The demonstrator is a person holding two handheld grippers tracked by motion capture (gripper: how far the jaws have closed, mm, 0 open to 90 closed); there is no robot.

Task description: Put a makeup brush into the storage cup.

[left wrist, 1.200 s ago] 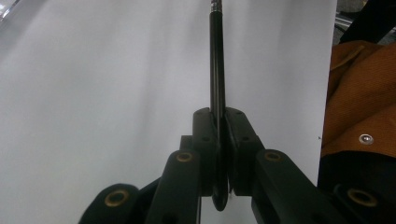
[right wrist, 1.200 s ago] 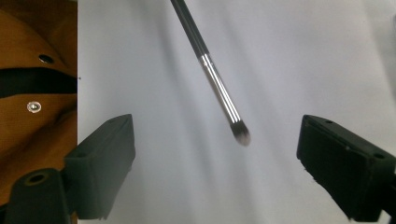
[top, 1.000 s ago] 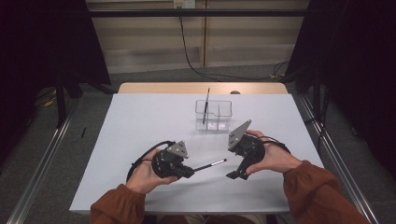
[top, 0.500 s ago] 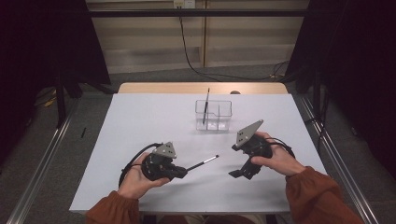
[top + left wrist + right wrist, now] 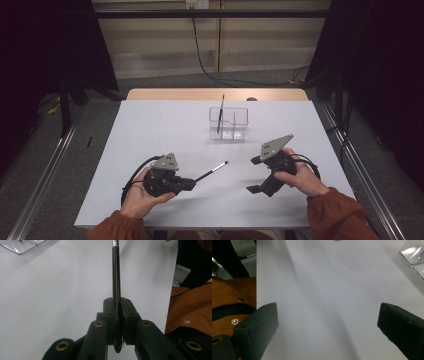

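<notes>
Near table [image 5: 150, 125] front edge: left gripper [image 5: 192, 183] w/ pen [image 5: 212, 171].

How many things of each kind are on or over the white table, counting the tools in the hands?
Black pens: 2, one in the left gripper at, one standing in the box at
Clear plastic boxes: 1
Grippers: 2, right one
Total: 5

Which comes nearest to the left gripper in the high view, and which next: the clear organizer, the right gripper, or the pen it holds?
1. Pen: clamped in the left gripper, sticking out toward the table's middle.
2. Right gripper: to its right, near the front edge.
3. Clear organizer: farther back on the table, with another pen standing in it.
</notes>
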